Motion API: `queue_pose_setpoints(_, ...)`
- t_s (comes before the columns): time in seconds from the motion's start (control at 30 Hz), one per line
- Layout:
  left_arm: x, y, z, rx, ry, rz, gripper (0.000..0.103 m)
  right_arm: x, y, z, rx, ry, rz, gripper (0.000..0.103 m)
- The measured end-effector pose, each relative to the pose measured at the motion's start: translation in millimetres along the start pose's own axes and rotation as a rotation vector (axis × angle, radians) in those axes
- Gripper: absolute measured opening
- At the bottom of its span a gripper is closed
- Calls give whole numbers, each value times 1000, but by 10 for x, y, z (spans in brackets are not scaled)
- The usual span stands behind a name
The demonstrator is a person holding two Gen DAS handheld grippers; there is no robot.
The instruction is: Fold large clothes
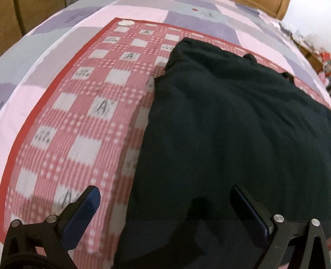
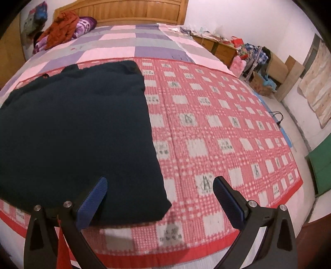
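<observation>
A large dark garment (image 1: 227,134) lies flat on a red and white checked blanket (image 1: 82,134) spread on a bed. It also shows in the right wrist view (image 2: 78,128), with its near right corner by the blanket's front. My left gripper (image 1: 163,192) is open and empty, low over the garment's near left edge. My right gripper (image 2: 160,184) is open and empty, its left finger (image 2: 93,200) above the garment's near right corner, its right finger (image 2: 227,200) above the blanket (image 2: 217,124).
The bed has a pink and purple patchwork cover (image 2: 115,47) and a wooden headboard (image 2: 134,10). Orange and purple clothes (image 2: 64,27) are piled at its head. Cluttered cabinets and boxes (image 2: 248,53) stand at the right wall. A green object (image 2: 320,165) stands on the floor.
</observation>
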State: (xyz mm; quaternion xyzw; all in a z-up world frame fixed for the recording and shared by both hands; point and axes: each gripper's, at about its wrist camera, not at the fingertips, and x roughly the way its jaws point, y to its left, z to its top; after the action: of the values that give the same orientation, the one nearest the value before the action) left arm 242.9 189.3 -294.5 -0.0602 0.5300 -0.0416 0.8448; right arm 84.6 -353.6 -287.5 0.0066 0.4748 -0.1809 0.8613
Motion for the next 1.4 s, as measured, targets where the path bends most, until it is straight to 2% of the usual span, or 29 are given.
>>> queue_pose_setpoints(0.1,144,-30,147,24,41,12,103,13,9,126,-1,-19,27,103)
queue_pose_setpoints(0.2,304,41,245,13,91,12,103,101,8,283,-4,-16,92,103)
queue_pose_setpoints(0.27,411,111,275,1,123,8,103,207,3,385,-10,1,130,103)
queue_pose_setpoints(0.4,627,187,293,-21,183,-48,103,543,-8,534,-24,76,162,103)
queue_pose_setpoints(0.57,794,179,255,-16,210,-76,103,868,12,551,-32,155,226,103)
queue_pose_setpoints(0.73,929,233,257,-19,261,-123,103,1133,-75,487,56,252,339,103)
queue_pose_setpoints(0.83,968,227,263,-13,284,-127,103,1249,-106,472,81,290,399,103)
queue_pose_setpoints(1.0,1028,130,302,11,310,-135,103,1418,-165,450,116,343,512,103)
queue_pose_setpoints(1.17,1106,-84,359,76,348,-159,102,1497,-145,507,97,391,565,103)
queue_pose_setpoints(1.2,1108,-168,360,110,350,-156,100,1498,-120,525,89,398,576,103)
queue_pose_setpoints(1.27,1098,-287,367,156,339,-168,87,1477,18,580,55,407,612,103)
queue_pose_setpoints(1.3,1092,-341,361,175,333,-168,78,1442,92,597,39,395,630,94)
queue_pose_setpoints(1.4,1049,-470,323,209,311,-155,64,1358,229,613,9,368,627,75)
